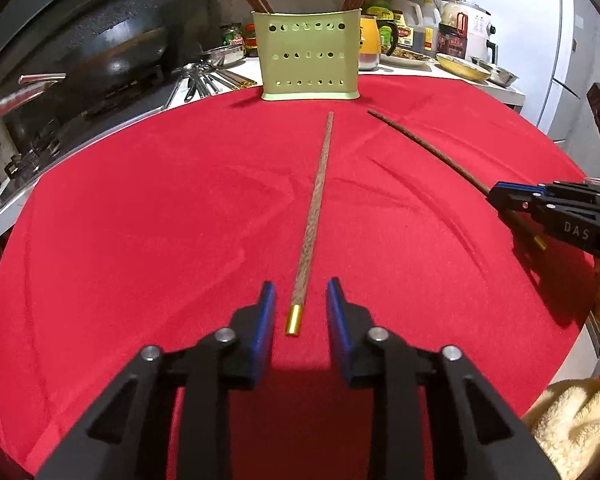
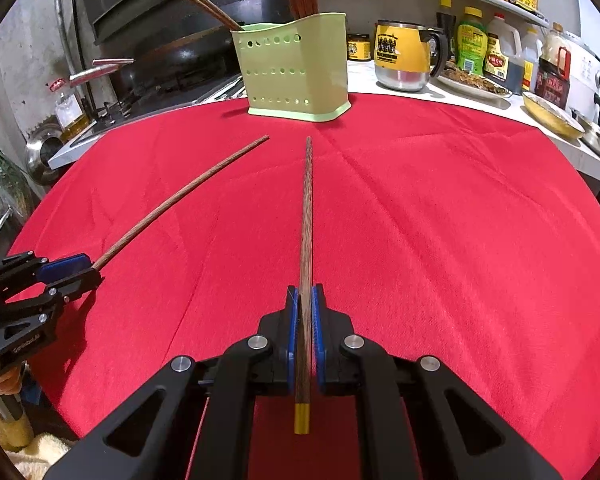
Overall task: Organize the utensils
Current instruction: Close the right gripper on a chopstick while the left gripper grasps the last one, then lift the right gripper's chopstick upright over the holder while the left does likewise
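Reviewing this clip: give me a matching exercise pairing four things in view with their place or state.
Column 1:
1. left gripper
2. right gripper
3. green holder
4. yellow mug

Column 2:
A. off the red cloth, on the white counter
B. open astride a chopstick lying on the cloth
C. shut on a chopstick
D. at the cloth's far edge, chopsticks standing inside

Pairs: 1-B, 2-C, 3-D, 4-A
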Available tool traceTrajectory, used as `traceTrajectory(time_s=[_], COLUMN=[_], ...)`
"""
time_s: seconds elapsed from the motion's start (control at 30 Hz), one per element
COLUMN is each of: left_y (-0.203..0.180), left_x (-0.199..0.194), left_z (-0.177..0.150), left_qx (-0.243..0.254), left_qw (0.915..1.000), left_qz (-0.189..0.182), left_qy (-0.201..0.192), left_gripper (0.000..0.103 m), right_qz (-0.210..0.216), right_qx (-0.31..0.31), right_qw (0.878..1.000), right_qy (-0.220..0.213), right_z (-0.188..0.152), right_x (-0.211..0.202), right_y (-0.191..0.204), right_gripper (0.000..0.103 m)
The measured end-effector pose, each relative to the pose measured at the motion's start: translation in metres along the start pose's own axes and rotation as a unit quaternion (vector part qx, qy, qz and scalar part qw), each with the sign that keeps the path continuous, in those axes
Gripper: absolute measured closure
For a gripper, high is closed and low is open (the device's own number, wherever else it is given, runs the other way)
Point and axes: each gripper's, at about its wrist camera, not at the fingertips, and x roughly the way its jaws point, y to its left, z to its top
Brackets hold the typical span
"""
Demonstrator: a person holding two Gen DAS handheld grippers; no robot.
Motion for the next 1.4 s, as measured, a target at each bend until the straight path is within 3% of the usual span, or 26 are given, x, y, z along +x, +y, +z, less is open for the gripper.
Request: traceTrajectory(time_s=[0.07, 0.23, 0.57, 0.83, 1.03, 1.13, 1.17, 1.27, 1.4], left_y=[0.0, -0.004, -0.005, -0.003, -0.004, -0.006, -0.005, -0.001, 0.012], left_x=[0.0, -0.001, 0.0, 0.0, 0.0, 0.0, -0.001, -0.014, -0.052], left_z=[-0.001, -0.001, -0.002, -0.004, -0.003, -0.002, -0.001, 0.005, 0.023], left_qx=[0.002, 0.006, 0.004, 0.0, -0.001, 0.001, -0.007, -0.015, -0.035], left_qw=[1.0, 0.9998, 0.9998, 0.9998, 0.9998, 0.9997, 0.9996, 0.9987, 0.9929], left_qz=[0.008, 0.018, 0.02, 0.015, 0.005, 0.006, -0.011, -0.011, -0.007], left_qy=[0.0, -0.003, -0.005, -0.011, -0.021, -0.025, -0.024, -0.047, -0.114], left_gripper=[0.088, 0.089, 0.089, 0.089, 0.089, 0.096, 0.096, 0.096, 0.096], right_qz=[0.01, 0.035, 0.0, 0.002, -0.013, -0.021, -0.024, -0.024, -0.018], right_qx=[0.0, -0.006, -0.055, -0.05, -0.032, -0.038, -0.041, -0.043, -0.04], right_qw=[1.0, 0.999, 0.998, 0.998, 0.999, 0.998, 0.998, 0.997, 0.994], right_qy=[0.0, -0.008, -0.021, -0.026, -0.038, -0.037, -0.036, -0.057, -0.102], right_z=[-0.003, -0.015, -0.04, -0.047, -0.045, -0.045, -0.044, -0.038, -0.017], right_x=[-0.002, -0.012, -0.031, -0.037, -0.033, -0.033, -0.034, -0.045, -0.074], right_y=[-0.001, -0.005, 0.013, 0.012, 0.008, 0.011, 0.012, 0.01, 0.007], right_gripper=[0.094, 0.088, 0.082, 0.081, 0.096, 0.096, 0.096, 0.096, 0.096])
